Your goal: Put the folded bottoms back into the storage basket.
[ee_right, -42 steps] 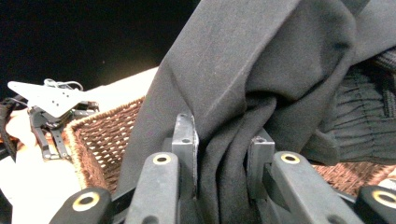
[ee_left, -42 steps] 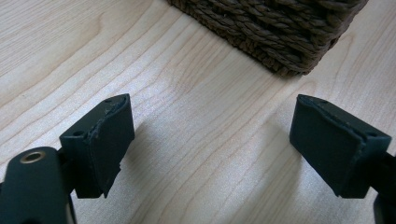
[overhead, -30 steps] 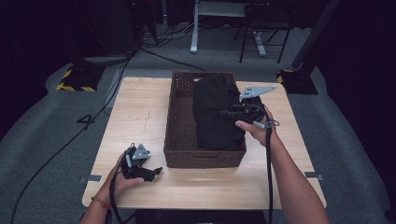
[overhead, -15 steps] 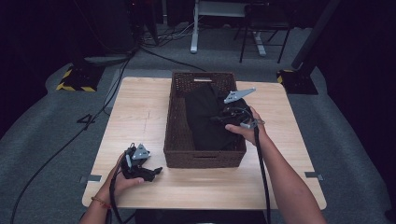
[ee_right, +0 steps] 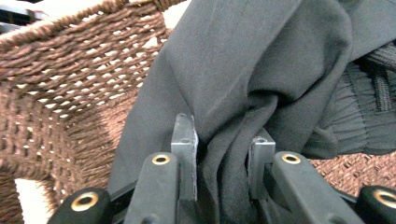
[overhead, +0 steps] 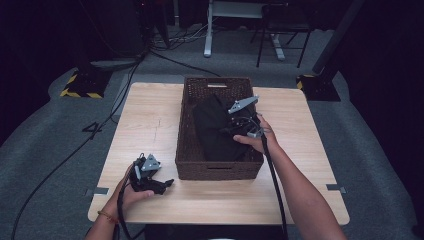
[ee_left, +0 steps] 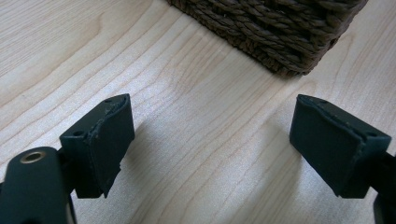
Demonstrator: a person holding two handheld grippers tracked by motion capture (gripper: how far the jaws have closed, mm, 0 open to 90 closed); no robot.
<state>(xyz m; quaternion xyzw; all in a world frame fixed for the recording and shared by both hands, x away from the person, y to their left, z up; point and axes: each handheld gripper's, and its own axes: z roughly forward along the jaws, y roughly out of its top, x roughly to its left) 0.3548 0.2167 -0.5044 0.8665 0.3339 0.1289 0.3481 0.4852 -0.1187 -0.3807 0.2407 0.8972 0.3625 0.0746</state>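
Now right gripper point(ee_right: 219, 154) pinches soft black cloth point(overhead: 217, 130), bunched between its jaws, down inside brown woven basket point(overhead: 220, 170). Left gripper point(ee_left: 210, 140) open, empty, resting on pale wood table point(overhead: 150, 120). Best lower slowly, tuck cloth below rim.

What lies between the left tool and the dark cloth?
In the high view, a bare strip of table and the near wall of the basket separate the left tool from the dark cloth.
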